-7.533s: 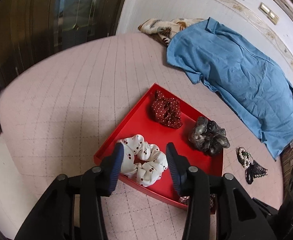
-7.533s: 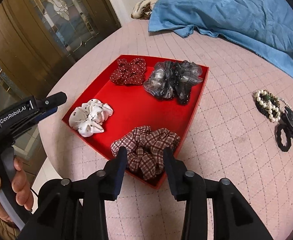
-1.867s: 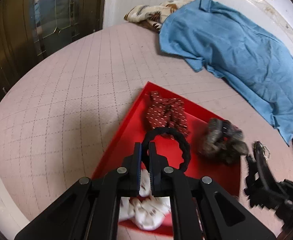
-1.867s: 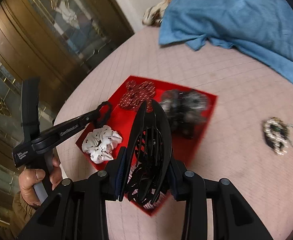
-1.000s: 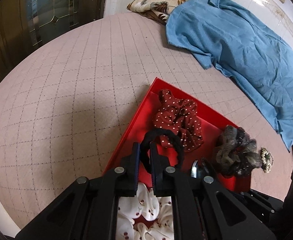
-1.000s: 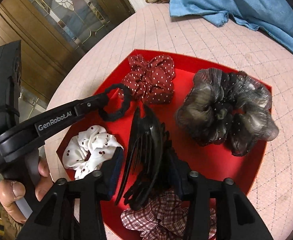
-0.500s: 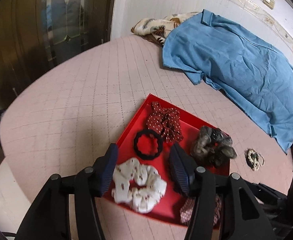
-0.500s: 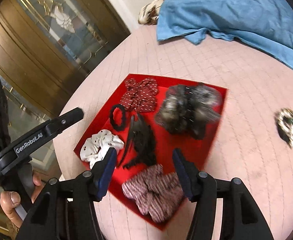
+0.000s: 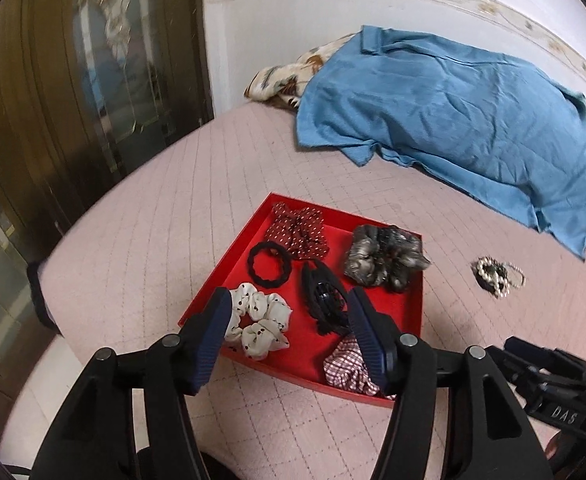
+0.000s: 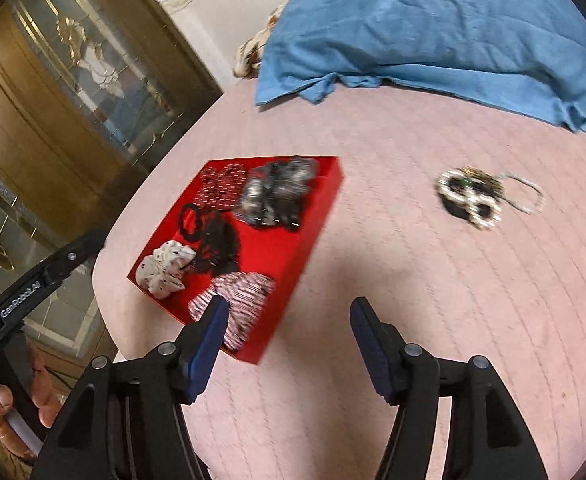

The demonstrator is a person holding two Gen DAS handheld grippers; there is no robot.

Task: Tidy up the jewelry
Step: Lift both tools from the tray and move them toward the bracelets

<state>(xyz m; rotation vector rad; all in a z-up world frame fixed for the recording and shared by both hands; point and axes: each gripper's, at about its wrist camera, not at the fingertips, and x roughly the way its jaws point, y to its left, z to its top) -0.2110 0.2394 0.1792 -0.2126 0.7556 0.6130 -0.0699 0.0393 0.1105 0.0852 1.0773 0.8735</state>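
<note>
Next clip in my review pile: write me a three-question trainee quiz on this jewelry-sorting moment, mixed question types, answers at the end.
1. True or false: the left gripper is shut on the black hair tie.
2. Multiple choice: where does the black claw clip lie? A) on the pink tablecloth B) in the red tray C) on the blue shirt
3. Fill in: the one task item not yet in the tray is the ____.

Key:
1. False; its fingers stand apart and the tie lies in the tray.
2. B, between the white dotted scrunchie and the grey scrunchie.
3. Pearl bracelet bundle, on the cloth ahead of the open right gripper.
</note>
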